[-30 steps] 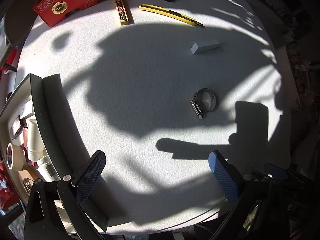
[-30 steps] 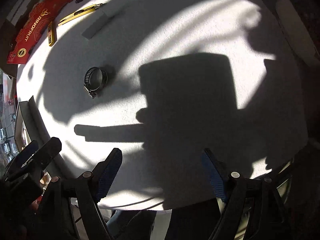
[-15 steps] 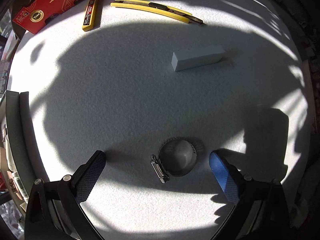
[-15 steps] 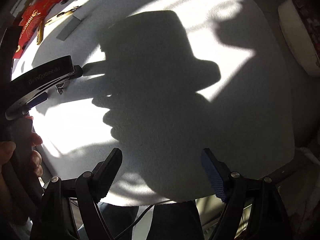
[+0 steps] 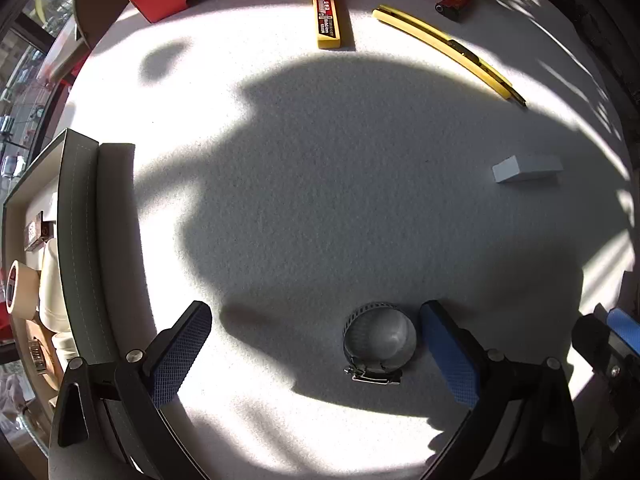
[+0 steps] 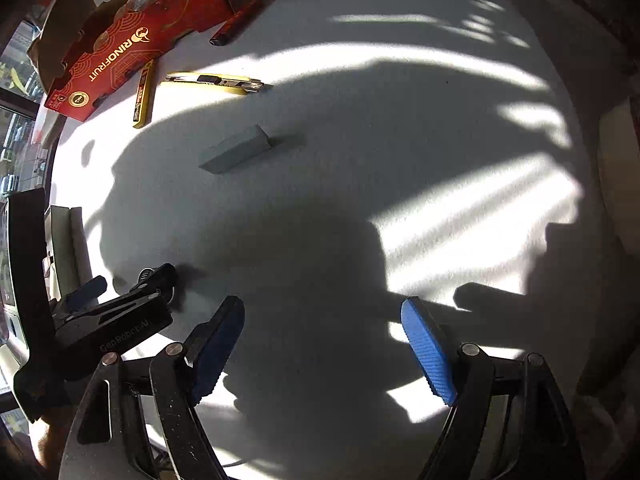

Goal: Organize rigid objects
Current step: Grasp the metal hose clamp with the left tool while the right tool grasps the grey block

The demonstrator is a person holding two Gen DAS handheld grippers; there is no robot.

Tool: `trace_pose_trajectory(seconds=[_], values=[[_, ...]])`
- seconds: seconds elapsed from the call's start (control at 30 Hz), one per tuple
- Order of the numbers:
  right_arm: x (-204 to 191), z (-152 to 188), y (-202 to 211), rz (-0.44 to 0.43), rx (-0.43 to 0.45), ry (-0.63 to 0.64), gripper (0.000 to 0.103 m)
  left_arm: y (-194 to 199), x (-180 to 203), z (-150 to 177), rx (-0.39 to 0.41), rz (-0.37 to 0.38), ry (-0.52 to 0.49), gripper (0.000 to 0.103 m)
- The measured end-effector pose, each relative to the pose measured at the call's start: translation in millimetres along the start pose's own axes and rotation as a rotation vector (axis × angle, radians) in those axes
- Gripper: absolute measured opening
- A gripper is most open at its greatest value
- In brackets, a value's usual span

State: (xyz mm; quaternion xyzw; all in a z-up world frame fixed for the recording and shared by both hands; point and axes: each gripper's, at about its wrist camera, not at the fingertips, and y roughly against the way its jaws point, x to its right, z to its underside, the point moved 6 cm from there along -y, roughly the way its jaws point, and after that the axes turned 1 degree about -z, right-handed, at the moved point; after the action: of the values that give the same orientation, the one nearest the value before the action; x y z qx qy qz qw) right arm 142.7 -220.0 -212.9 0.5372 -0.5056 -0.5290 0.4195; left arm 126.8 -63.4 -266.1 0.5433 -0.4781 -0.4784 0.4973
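Here the left gripper points down at the white table, jaws wide, the metal hose clamp lying between them, just beside the right-hand pad and untouched. The right gripper hangs wide and empty over bare table. Toward the far edge lie a grey block, a yellow utility knife and a yellow blade case. A grey box stands at the left edge.

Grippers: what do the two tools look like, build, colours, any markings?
Both match: black angular link arms with silver pivot screws, each tipped by blue pads with a diamond-knurled texture. Left tool; right tool. In the right wrist view the left tool's black body carries pale "GenRobot.AI" lettering. No cables on them show clearly.
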Motion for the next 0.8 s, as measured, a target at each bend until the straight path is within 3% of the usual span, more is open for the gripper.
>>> trace_pose_trajectory(seconds=[0.07,0.4,0.43,0.5,0.57,0.67,0.77,0.8], values=[[-14,-22,-4,0.011,0.021,0.044,0.082,-2,3,1,-0.015,0.034,0.033,0.103],[-58,-89,-39,0.020,0.021,0.205,0.081,1,1,21,-0.007,0.034,0.100,0.103],[-61,-92,-42,0.023,0.022,0.214,0.078,1,1,22,-0.010,0.033,0.107,0.103],[-66,-100,-43,0.059,0.038,0.246,0.056,1,6,30,-0.014,0.034,0.106,0.102],[-71,-103,-42,0.062,0.029,0.272,0.051,2,11,27,-0.008,0.034,0.083,0.099],[-68,-104,-35,0.053,0.030,0.258,0.051,9,21,27,0.006,0.038,0.027,0.087],[-52,-103,-22,0.019,0.034,0.194,0.051,17,33,28,0.030,0.042,-0.052,0.059],[-46,-102,-18,0.013,0.037,0.175,0.051,19,36,29,0.035,0.044,-0.075,0.045]])
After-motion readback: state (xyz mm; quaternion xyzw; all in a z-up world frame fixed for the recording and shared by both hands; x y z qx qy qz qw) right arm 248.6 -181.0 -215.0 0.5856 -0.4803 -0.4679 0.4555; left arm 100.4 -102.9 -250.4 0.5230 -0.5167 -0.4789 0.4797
